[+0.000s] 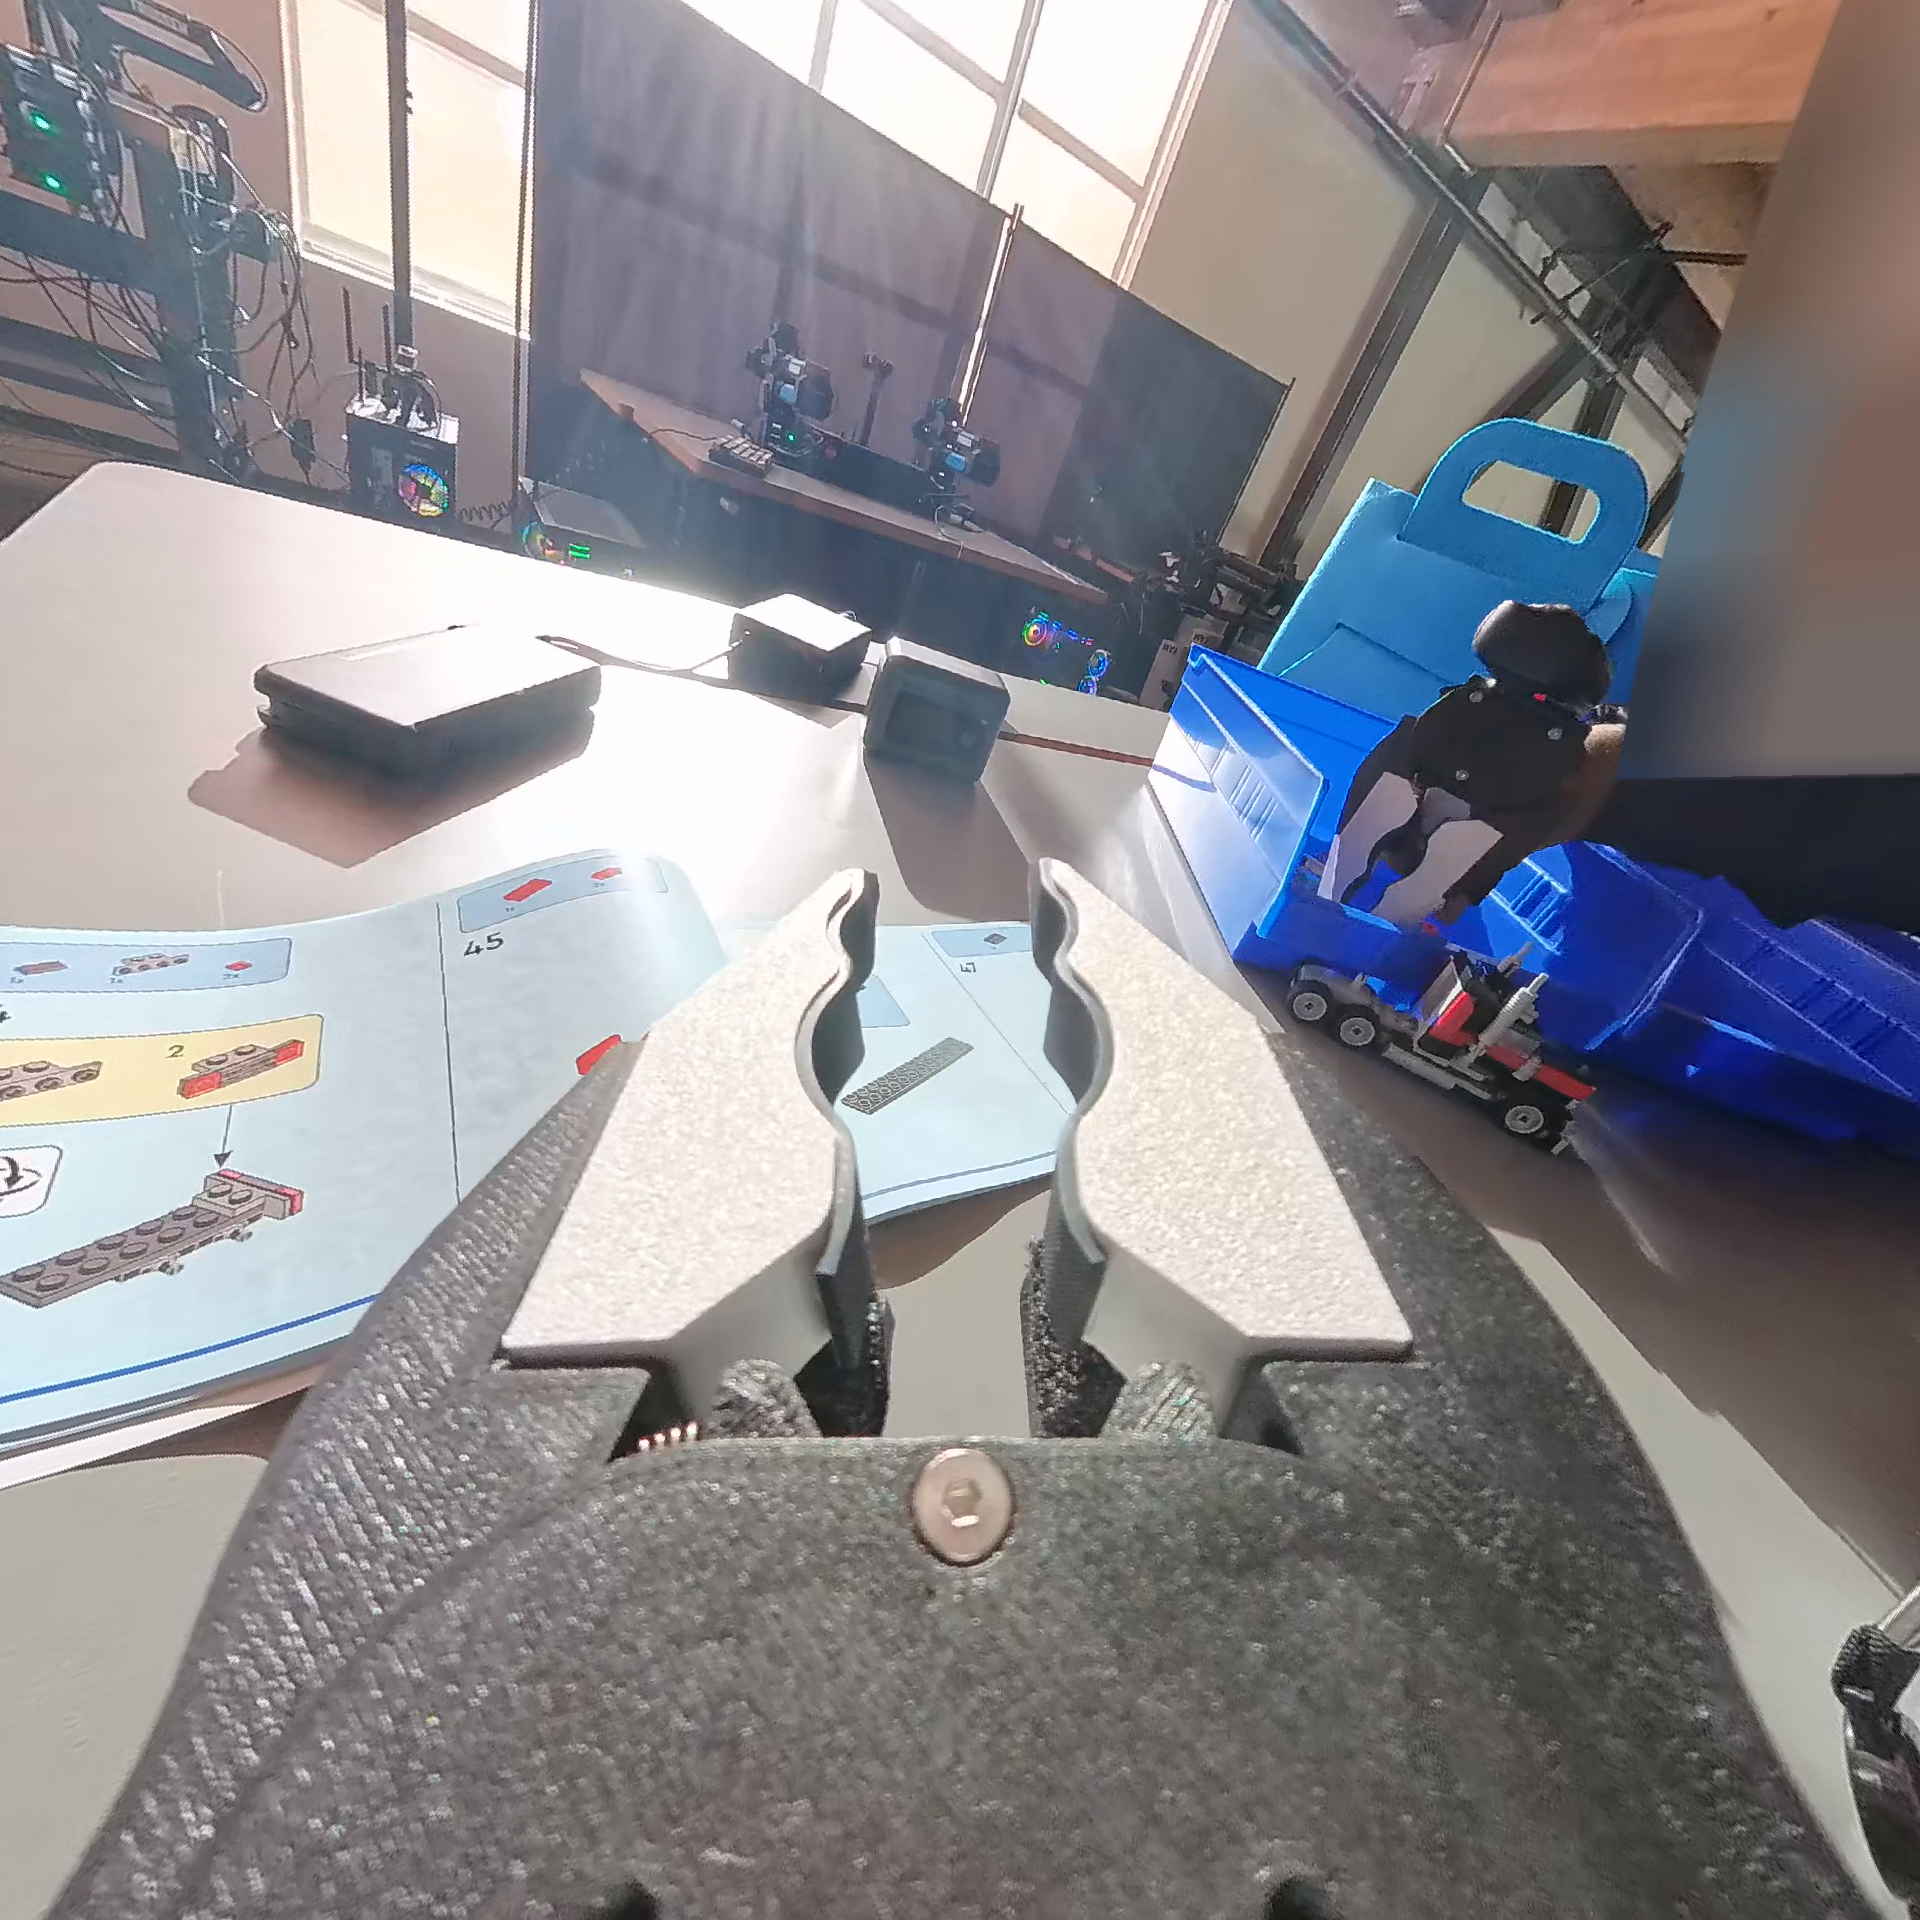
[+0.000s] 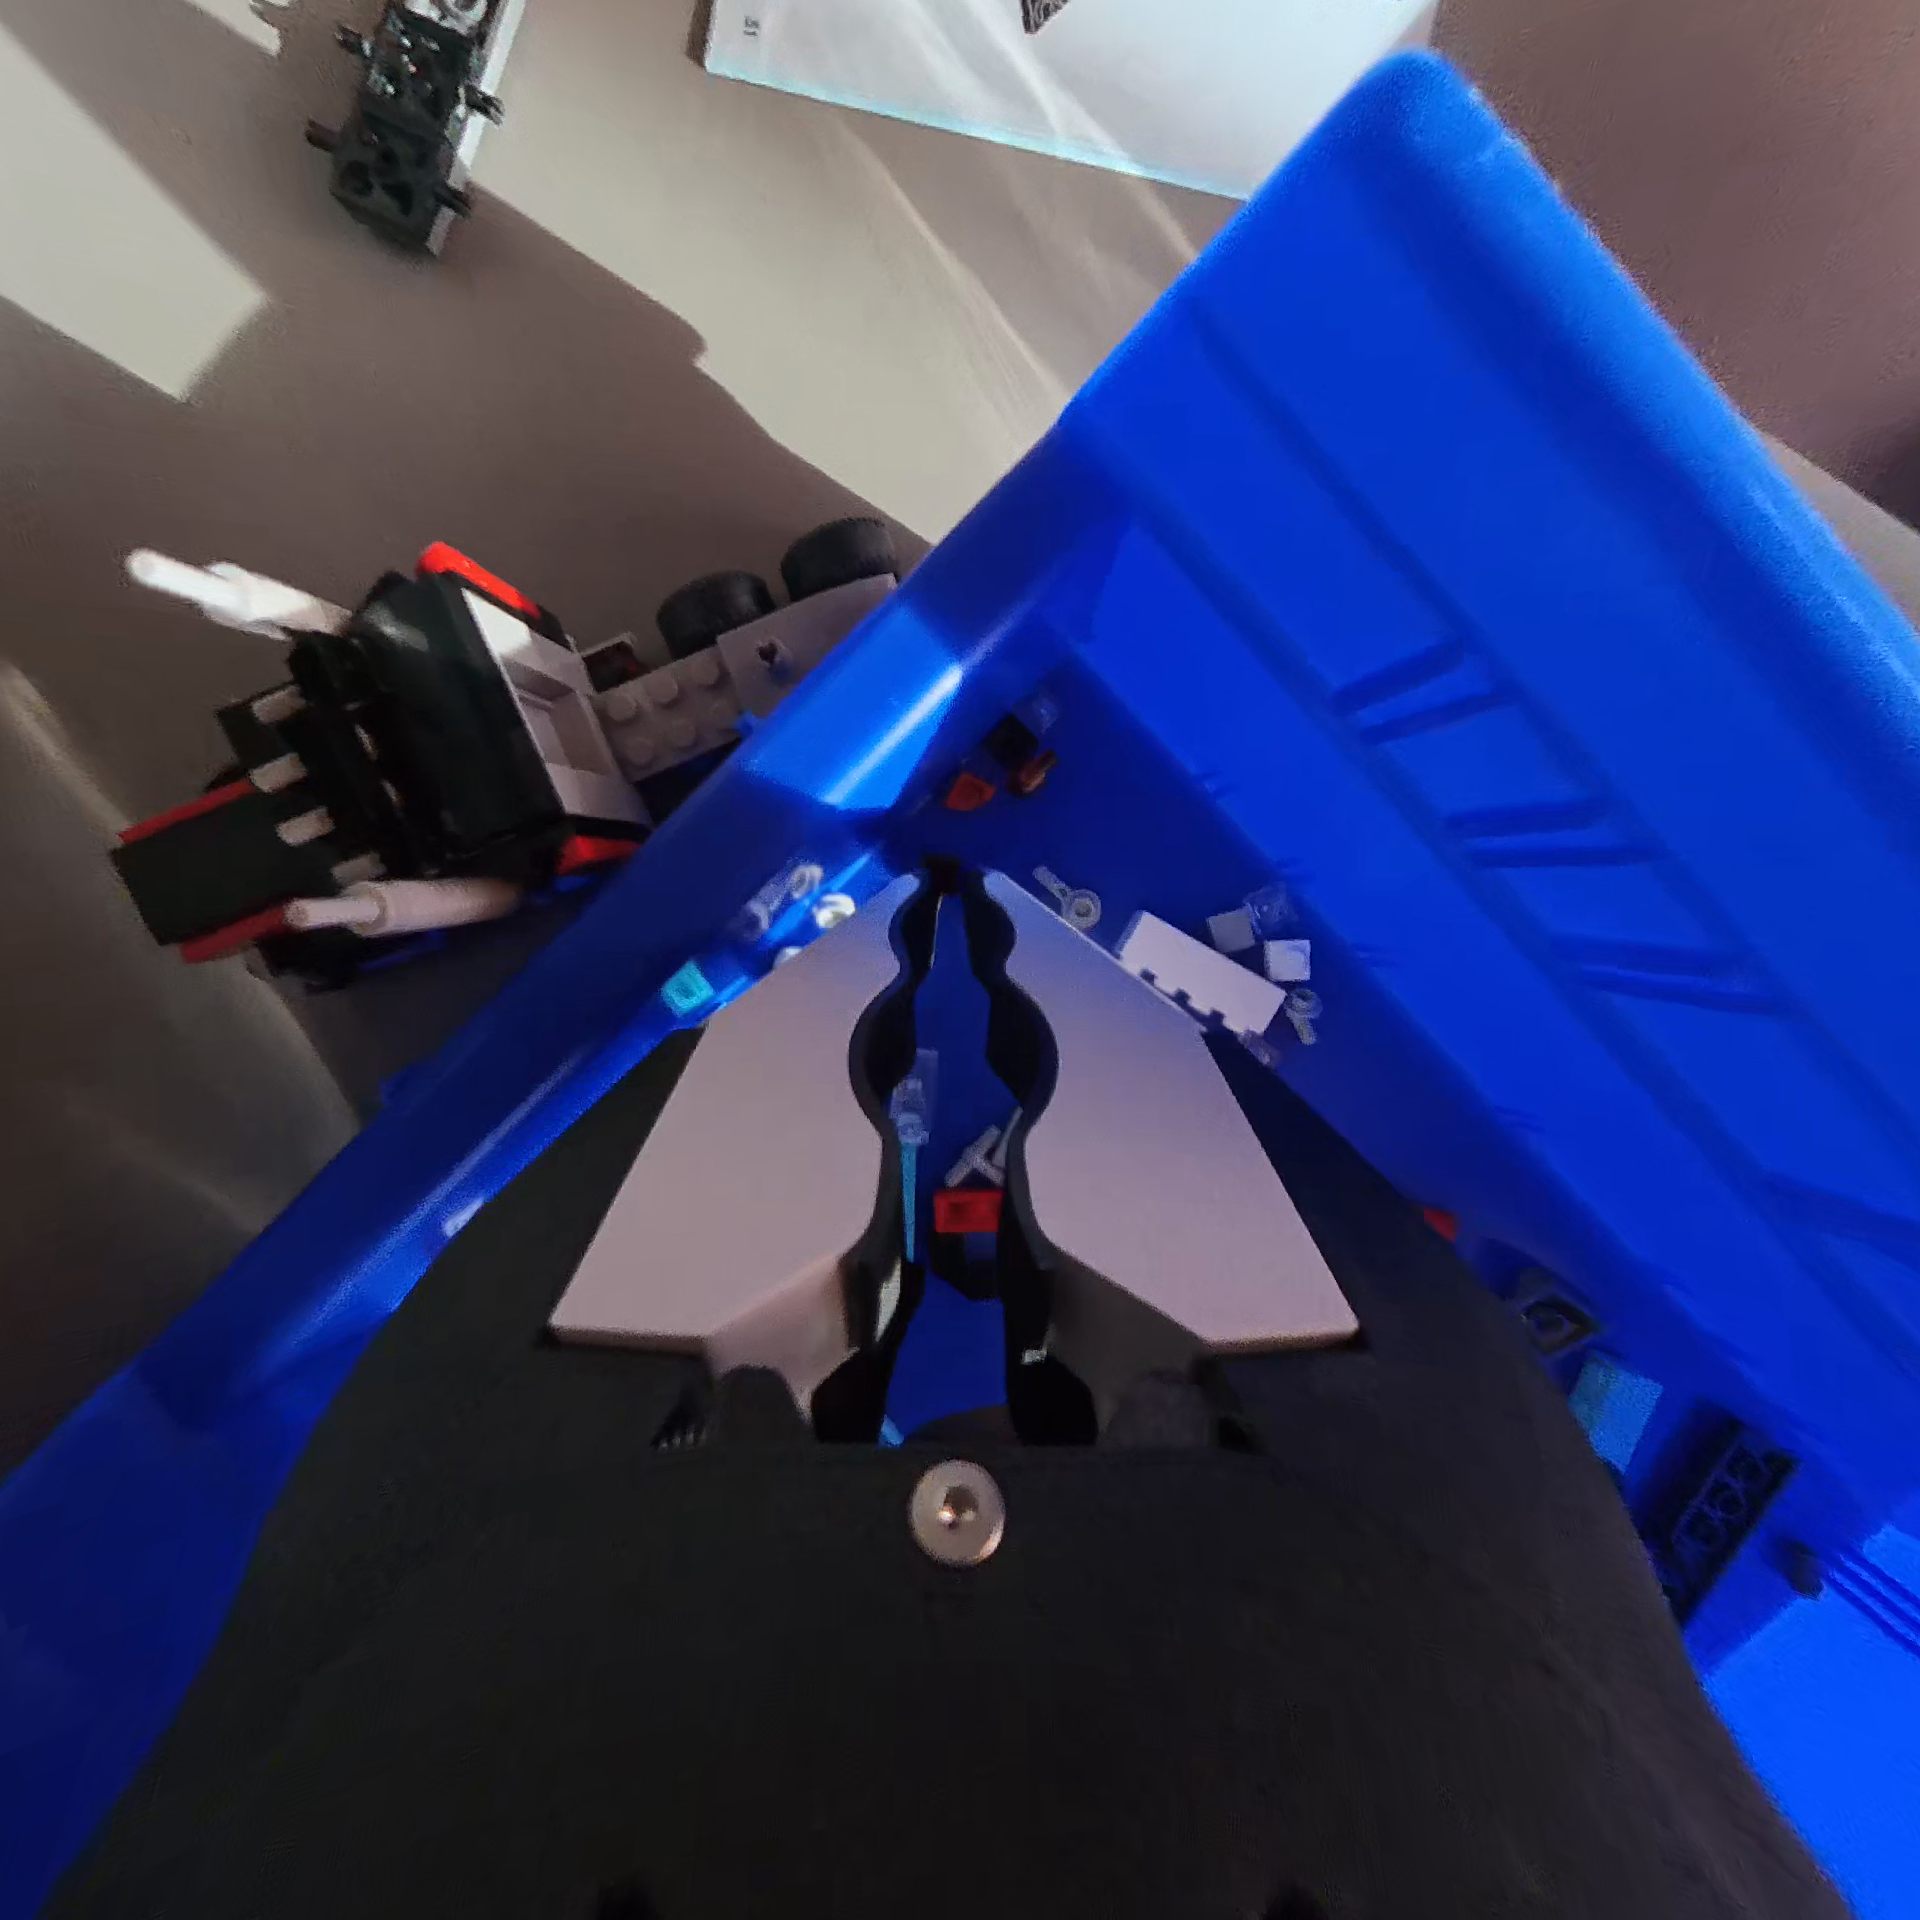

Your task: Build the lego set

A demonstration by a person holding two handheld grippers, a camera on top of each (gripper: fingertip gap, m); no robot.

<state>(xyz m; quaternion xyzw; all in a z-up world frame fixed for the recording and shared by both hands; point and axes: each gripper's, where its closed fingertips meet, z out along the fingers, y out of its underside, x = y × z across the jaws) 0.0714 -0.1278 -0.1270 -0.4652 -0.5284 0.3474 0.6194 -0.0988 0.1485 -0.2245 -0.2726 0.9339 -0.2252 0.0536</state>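
My left gripper (image 1: 951, 894) is open and empty, hovering low over the open instruction booklet (image 1: 260, 1091). The part-built black, red and white lego truck (image 1: 1455, 1029) stands on the table beside the blue bin (image 1: 1299, 790). My right gripper (image 2: 945, 883) reaches down into a corner of the blue bin (image 2: 1351, 416). Its tips are closed together on a small dark piece (image 2: 940, 864) that barely shows. Loose pieces lie around it, among them a white plate (image 2: 1200, 971) and a red piece (image 2: 966, 1210). The truck (image 2: 416, 769) lies just outside the bin wall.
A flat black case (image 1: 426, 691) and two small black boxes (image 1: 800, 639) (image 1: 935, 722) with cables sit at the table's far side. A light blue foam carrier (image 1: 1507, 540) stands behind the bin. A small black lego sub-assembly (image 2: 405, 135) sits near the booklet (image 2: 1039, 83). One gripper's finger ends stand about 35 centimetres off the other's. From my right tips it is roughly 4 centimetres to the white plate (image 2: 1200, 971); from my left, 35 centimetres.
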